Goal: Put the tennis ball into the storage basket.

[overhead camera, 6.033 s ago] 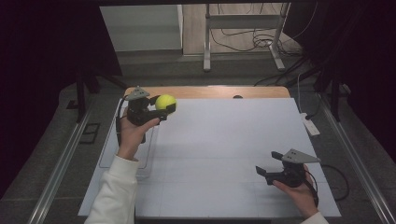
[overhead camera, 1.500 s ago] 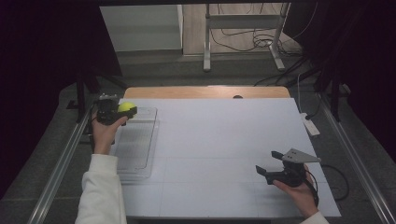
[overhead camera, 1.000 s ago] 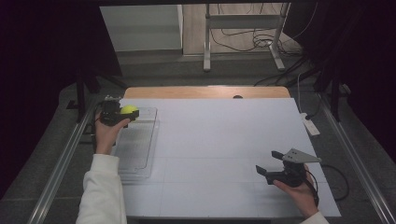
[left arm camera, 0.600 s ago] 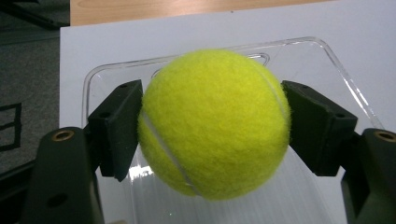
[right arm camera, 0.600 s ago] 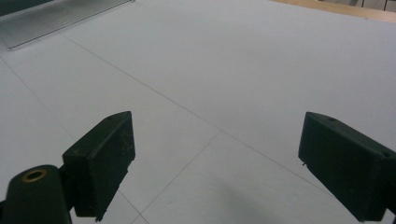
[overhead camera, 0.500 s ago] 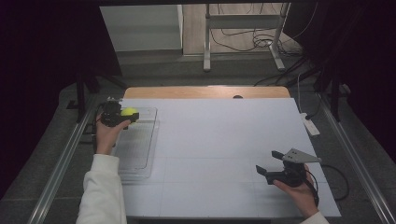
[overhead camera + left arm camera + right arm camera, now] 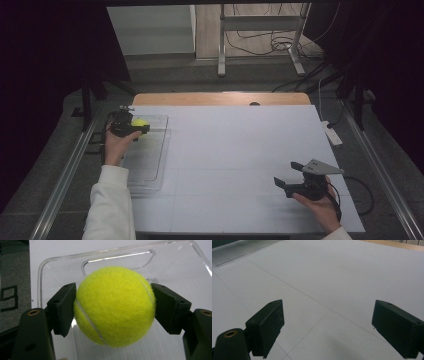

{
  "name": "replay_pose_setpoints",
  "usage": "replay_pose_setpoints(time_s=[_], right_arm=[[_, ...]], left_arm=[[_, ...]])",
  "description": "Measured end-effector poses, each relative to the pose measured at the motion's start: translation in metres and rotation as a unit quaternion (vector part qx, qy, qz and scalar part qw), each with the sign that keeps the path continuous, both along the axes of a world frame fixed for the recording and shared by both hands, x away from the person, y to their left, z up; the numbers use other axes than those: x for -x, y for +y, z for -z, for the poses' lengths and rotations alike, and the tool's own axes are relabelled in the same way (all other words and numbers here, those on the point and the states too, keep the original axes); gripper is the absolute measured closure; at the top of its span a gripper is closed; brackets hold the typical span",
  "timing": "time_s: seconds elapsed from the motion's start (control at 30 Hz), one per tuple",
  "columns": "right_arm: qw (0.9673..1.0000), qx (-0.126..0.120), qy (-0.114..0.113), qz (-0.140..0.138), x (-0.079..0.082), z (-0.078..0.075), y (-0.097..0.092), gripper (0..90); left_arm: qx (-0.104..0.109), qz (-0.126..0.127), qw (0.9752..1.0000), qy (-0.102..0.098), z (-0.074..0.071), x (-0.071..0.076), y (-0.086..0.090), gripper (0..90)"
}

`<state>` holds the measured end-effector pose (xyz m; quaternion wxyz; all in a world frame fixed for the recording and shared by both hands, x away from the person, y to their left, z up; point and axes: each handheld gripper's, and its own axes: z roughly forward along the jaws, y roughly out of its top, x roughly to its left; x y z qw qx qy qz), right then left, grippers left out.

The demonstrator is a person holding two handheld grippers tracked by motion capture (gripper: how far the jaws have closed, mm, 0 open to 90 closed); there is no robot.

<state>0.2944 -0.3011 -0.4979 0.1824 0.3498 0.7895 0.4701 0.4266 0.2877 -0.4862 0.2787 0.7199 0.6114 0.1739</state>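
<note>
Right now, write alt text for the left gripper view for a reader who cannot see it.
A bright yellow tennis ball is clamped between the two black jaws of the left gripper, one pad on each side. Behind and below it lies a clear plastic tray with a slot handle at its far end, resting on a white table.

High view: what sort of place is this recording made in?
Probably a lab or data-collection workspace, not a home: a white-covered table ringed by dark curtains, metal rails on the floor beside it, loose cables behind, and a person working handheld grippers, the left gripper clamping a tennis ball over a clear tray.
</note>
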Motion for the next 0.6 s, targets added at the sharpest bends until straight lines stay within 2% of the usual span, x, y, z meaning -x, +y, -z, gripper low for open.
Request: replay_pose_setpoints(time_s=[0.33,0.6], right_arm=[[1.0,0.002,0.0,-0.001,-0.0004,0.0001,-0.0001,11.1],[1.0,0.002,0.001,0.0,-0.0006,0.0004,-0.0001,11.1]], left_arm=[[-0.02,-0.006,0.9995,0.022,0.0067,-0.0036,0.0019,26.3],[-0.031,-0.004,0.9992,0.024,0.0077,-0.005,-0.001,26.2]])
